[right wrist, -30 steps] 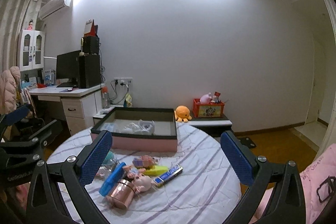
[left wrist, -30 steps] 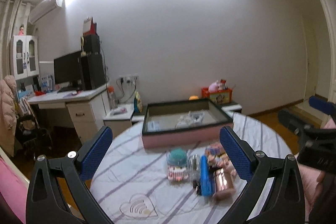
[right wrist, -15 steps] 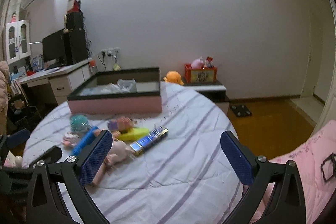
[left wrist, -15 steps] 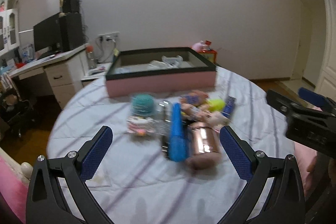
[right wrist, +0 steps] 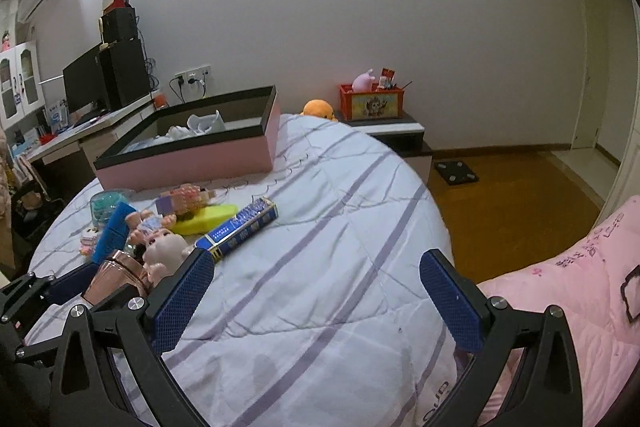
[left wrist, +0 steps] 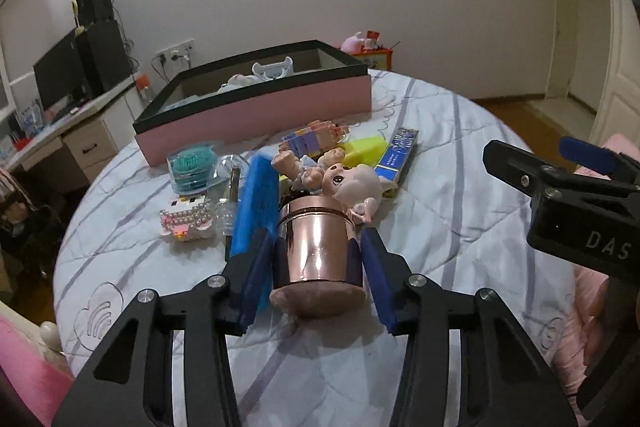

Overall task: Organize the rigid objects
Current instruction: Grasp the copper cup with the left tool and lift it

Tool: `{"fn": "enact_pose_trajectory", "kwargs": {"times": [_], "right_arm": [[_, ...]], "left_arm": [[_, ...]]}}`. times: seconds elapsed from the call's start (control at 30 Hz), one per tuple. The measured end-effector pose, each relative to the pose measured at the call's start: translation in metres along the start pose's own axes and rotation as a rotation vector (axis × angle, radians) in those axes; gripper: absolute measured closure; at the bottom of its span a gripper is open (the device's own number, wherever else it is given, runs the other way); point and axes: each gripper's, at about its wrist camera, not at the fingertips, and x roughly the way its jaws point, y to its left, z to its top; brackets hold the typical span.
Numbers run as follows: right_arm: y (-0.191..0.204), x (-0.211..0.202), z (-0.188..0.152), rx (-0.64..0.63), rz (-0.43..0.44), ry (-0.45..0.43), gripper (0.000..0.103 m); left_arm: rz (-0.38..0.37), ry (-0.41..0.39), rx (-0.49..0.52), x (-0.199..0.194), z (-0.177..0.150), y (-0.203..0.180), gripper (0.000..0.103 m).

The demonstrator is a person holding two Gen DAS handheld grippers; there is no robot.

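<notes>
The left tongs (left wrist: 318,277) are closing around a copper-coloured metal cup (left wrist: 318,247) that is lying on its side on the table (left wrist: 460,219), rim pointing away toward 12 o'clock and base toward the camera. The blue pads (left wrist: 256,275) are flanking the cup's side wall at 9 and 3 o'clock; a narrow gap is showing at the 3 o'clock pad, so firm contact is not yet confirmed. The cup is polished and rigid, so it is likely slippery and will not give under pressure; as a round body lying down it may roll or squirt forward if the pads are meeting it off-centre. Taking it across the middle of the wall, below the stepped rim band, looks the most secure. It appears light to moderate in weight. A pig doll (left wrist: 352,183) is resting against the cup's rim at 1 o'clock, and a blue case (left wrist: 256,203) is lying just beside it at 10 o'clock; either could be dragged along when the cup is lifted. The pink box (left wrist: 256,111), the likely destination, is standing beyond the pile at 12 o'clock. The right tongs (right wrist: 316,301) are standing wide apart and empty over bare cloth, with a blue packet (right wrist: 240,229) at their 11 o'clock.
</notes>
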Motion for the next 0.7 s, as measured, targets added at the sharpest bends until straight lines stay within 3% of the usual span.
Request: {"fn": "enact_pose_trajectory", "kwargs": {"times": [0.2, 0.37, 0.6, 0.7], "right_arm": [[-0.002, 0.011, 0.0, 0.003, 0.022, 0.031, 0.0], [0.0, 0.013, 0.001, 0.005, 0.03, 0.041, 0.0], [0.013, 0.009, 0.001, -0.004, 0.042, 0.043, 0.0], [0.022, 0.01, 0.002, -0.01, 0.059, 0.056, 0.0]], "left_arm": [[0.023, 0.023, 0.021, 0.007, 0.0, -0.003, 0.054], [-0.12, 0.022, -0.082, -0.001, -0.001, 0.018, 0.055], [-0.164, -0.032, -0.098, -0.037, 0.003, 0.039, 0.055], [-0.14, -0.041, -0.123, -0.046, 0.002, 0.056, 0.055]]}}
